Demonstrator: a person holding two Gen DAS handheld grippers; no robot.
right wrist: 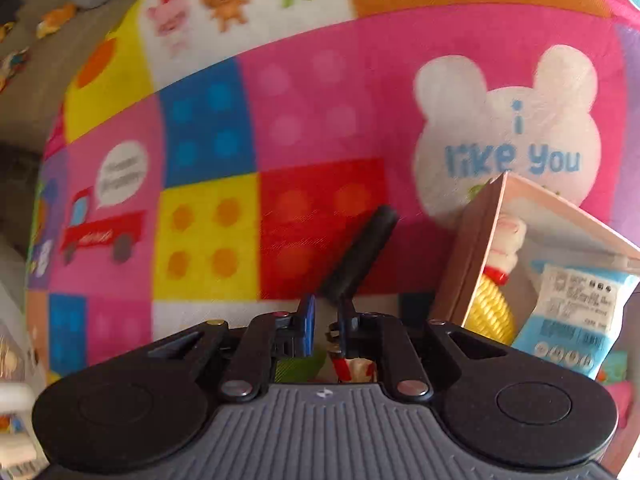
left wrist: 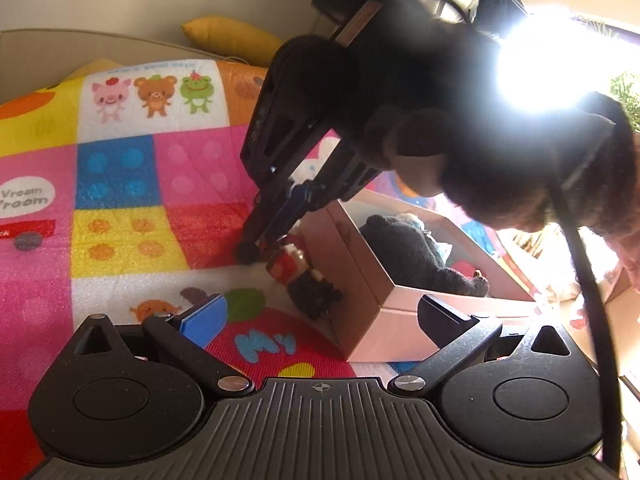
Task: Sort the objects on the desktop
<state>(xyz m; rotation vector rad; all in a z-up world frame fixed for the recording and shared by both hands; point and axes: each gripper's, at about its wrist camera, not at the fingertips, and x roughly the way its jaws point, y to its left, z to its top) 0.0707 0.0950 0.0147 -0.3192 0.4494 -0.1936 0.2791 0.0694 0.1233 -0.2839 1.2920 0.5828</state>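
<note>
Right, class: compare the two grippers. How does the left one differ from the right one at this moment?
The left gripper has its fingers spread wide, while the right gripper has them nearly together. The left holds nothing and hovers beside the cardboard box. The right appears closed on a small red-and-black toy figure. Both have black fingers with a blue pad showing, above the colourful play mat.

Left tool hovers with fingers spread wide — right tool angled down, fingers nearly closed.
</note>
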